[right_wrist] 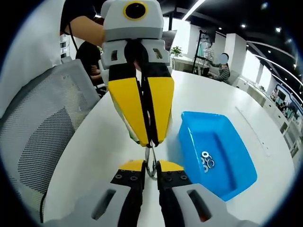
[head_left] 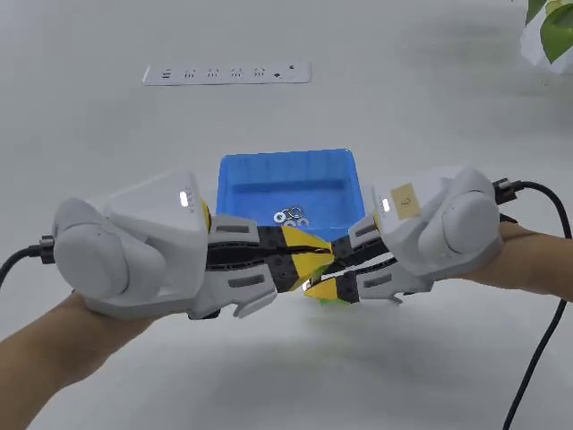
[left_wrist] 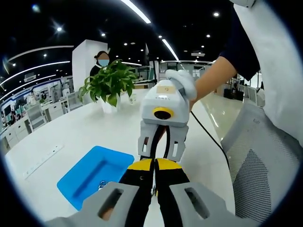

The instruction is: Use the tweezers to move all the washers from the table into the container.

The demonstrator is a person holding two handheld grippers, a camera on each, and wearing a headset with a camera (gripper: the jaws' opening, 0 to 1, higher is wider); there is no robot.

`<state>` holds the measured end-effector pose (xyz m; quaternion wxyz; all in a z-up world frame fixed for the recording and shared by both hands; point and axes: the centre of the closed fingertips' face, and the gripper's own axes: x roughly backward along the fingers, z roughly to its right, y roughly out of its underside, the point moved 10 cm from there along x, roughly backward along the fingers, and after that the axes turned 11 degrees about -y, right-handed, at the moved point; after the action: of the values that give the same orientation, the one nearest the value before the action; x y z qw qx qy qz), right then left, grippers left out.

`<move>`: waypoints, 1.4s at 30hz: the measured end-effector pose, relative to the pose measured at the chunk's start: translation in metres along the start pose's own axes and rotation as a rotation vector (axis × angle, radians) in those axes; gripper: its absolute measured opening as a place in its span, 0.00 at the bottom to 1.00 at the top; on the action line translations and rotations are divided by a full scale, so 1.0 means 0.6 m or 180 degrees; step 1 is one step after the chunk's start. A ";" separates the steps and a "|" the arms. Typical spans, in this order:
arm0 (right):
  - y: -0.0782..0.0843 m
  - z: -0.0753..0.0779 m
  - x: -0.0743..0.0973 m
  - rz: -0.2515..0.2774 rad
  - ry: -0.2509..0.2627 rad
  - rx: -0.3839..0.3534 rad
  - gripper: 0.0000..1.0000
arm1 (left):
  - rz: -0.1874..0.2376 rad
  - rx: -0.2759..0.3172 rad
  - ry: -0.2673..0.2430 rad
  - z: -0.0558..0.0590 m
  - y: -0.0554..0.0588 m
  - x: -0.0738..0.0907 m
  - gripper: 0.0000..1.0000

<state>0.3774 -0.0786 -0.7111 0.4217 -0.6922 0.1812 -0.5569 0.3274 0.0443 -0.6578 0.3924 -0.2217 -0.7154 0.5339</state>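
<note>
My left gripper (head_left: 309,261) and right gripper (head_left: 328,274) point at each other, tips meeting just in front of the blue container (head_left: 235,184). Thin metal tweezers (right_wrist: 150,162) bridge the two tips. The left gripper (right_wrist: 150,140) has its yellow jaws shut on the upper end of the tweezers. The right gripper (right_wrist: 150,166) is shut on their looped end. Several washers (head_left: 292,216) lie in the container (right_wrist: 227,142), near its front wall. In the left gripper view my own jaws (left_wrist: 155,163) face the right gripper (left_wrist: 161,144), with the container (left_wrist: 83,176) at lower left.
A white power strip (head_left: 227,73) lies at the back of the white table. A potted plant (left_wrist: 108,85) stands at the far right corner. Black cables (head_left: 548,296) trail from both grippers. A grey mesh chair (right_wrist: 42,137) stands by the table edge. People sit in the background.
</note>
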 end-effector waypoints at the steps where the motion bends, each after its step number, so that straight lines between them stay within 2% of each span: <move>1: 0.000 -0.001 0.000 -0.0009 0.0008 0.0026 0.11 | 0.0000 0.0001 0.0000 0.000 0.000 0.000 0.04; 11: -0.005 -0.009 -0.004 -0.0152 0.0118 0.0197 0.12 | -0.0015 -0.0010 -0.0003 0.001 0.001 0.003 0.04; 13: -0.004 -0.014 -0.008 -0.0177 0.0063 0.0171 0.20 | -0.0019 -0.0003 -0.0016 -0.001 0.001 0.003 0.04; 15: -0.003 -0.017 -0.014 -0.0259 0.0080 0.0258 0.24 | -0.0026 0.0007 -0.0021 -0.003 0.000 0.002 0.04; 23: -0.001 -0.008 -0.008 -0.0104 0.0113 0.0075 0.22 | -0.0103 -0.0006 -0.0022 -0.005 -0.004 0.001 0.04; 28: -0.003 0.001 -0.003 -0.0004 0.0164 0.0004 0.15 | -0.0142 0.0041 -0.0020 -0.009 -0.006 -0.003 0.04; 32: -0.001 0.003 -0.005 -0.0007 0.0144 -0.0004 0.12 | -0.0153 0.0099 -0.0020 -0.013 -0.006 -0.008 0.04; 42: -0.002 0.003 -0.004 -0.0021 0.0136 -0.0096 0.10 | -0.0166 0.0157 0.0002 -0.010 -0.007 -0.009 0.05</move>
<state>0.3781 -0.0755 -0.7119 0.4054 -0.6870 0.1962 -0.5702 0.3359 0.0424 -0.6551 0.4118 -0.1934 -0.7074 0.5409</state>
